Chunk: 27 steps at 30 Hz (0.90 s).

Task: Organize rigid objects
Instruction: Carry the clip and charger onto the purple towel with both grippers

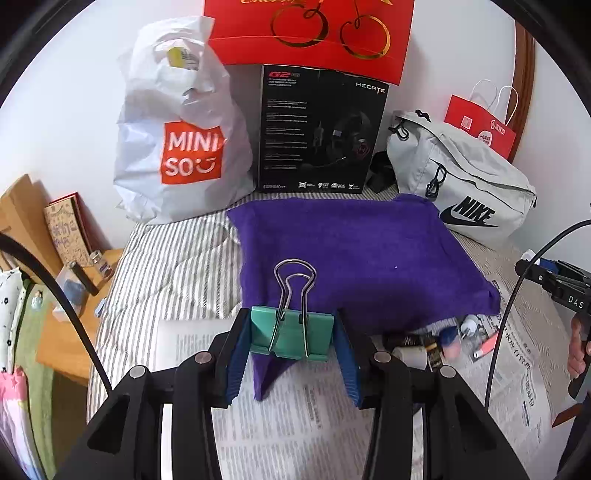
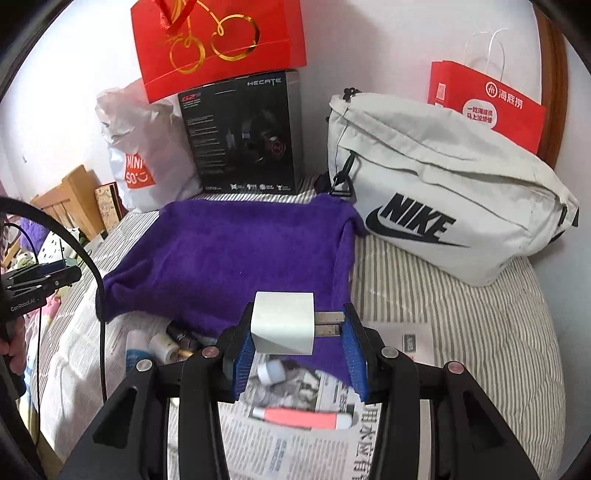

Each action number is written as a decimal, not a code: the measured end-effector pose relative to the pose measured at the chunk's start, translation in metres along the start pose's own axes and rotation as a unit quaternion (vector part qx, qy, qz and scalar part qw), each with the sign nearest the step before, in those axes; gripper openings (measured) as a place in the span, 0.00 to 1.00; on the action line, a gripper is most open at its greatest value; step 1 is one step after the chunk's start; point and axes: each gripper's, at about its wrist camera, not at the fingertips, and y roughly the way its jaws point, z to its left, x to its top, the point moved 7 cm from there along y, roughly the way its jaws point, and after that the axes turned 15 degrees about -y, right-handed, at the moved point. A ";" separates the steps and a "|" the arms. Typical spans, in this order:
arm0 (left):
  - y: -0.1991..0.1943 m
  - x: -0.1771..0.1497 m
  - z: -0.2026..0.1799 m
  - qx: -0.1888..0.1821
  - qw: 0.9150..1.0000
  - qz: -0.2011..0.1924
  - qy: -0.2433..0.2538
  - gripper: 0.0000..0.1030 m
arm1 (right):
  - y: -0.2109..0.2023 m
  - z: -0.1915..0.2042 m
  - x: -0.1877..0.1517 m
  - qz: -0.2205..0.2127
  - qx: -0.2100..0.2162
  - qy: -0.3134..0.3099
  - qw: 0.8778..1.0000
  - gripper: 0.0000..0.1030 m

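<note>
My left gripper [image 1: 291, 339] is shut on a teal binder clip [image 1: 291, 334], wire handles pointing up, held above the near edge of a purple towel [image 1: 354, 251]. My right gripper [image 2: 297, 332] is shut on a white USB charger plug [image 2: 282, 323], its prongs against the right finger, held over the near edge of the purple towel [image 2: 229, 251]. Small loose items lie on newspaper by the towel's near edge: a pink and white stick [image 2: 303, 419], a small white cap [image 2: 271, 373], a white bottle [image 2: 162, 345] and dark tubes [image 1: 410, 341].
On the striped bed at the back stand a white Miniso bag [image 1: 177, 147], a black headset box [image 1: 317, 133], a red gift bag [image 1: 310, 33], a grey Nike bag [image 2: 443, 184] and a red paper bag [image 2: 487, 107]. A wooden bedside shelf [image 1: 70, 295] is at the left.
</note>
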 end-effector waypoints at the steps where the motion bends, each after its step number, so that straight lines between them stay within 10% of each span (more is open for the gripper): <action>1: 0.003 0.002 -0.001 -0.001 1.000 0.001 0.000 0.40 | 0.002 -0.001 0.002 0.001 -0.001 0.000 1.000 0.42; 27: 0.088 0.065 -0.020 -0.016 0.999 0.033 -0.010 0.40 | 0.085 -0.022 0.056 0.034 0.004 -0.017 0.999 0.42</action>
